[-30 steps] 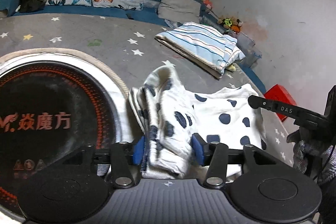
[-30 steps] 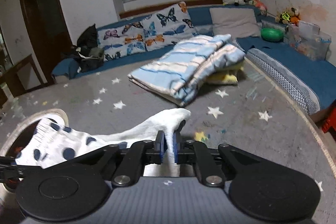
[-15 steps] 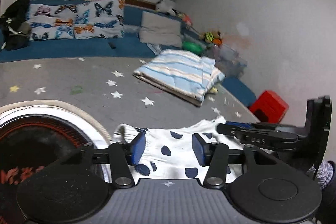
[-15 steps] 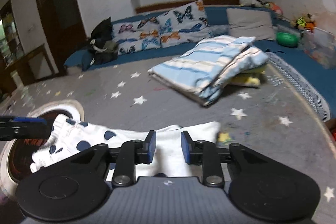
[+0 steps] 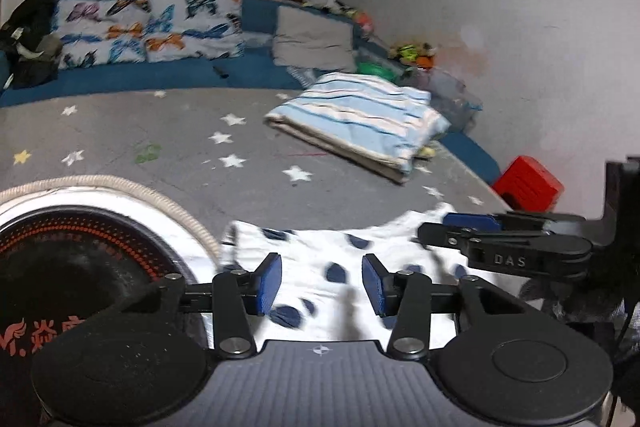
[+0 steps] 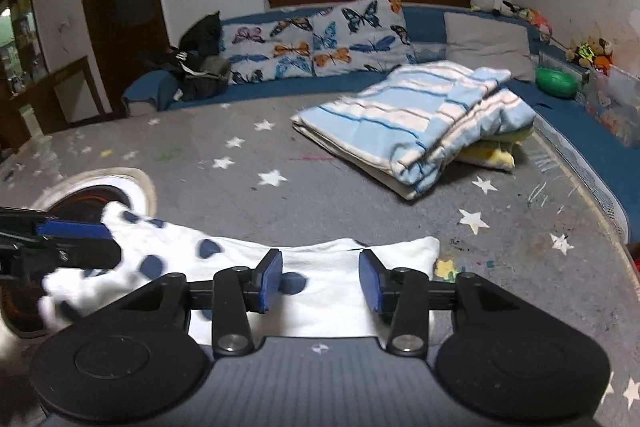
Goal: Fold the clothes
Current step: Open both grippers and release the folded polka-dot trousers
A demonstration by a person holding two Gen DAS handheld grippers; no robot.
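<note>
Now the polka-dot garment (image 6: 340, 267) lies flat on the grey star-patterned mat (image 6: 360, 195), one end overlapping the round rimmed disc (image 5: 80, 259) at the mat's near edge. The left gripper (image 5: 320, 285) hangs over it with jaws apart and nothing clamped. The right gripper (image 6: 320, 281) has its jaws opening; cloth lies below them, pads off it, likely letting a finished fold settle. A striped folded blanket (image 6: 412, 119) sits toward the mat's far side, well apart.

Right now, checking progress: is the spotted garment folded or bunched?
Folded: the spotted garment lies flat, a narrow strip on the grey mat.
</note>
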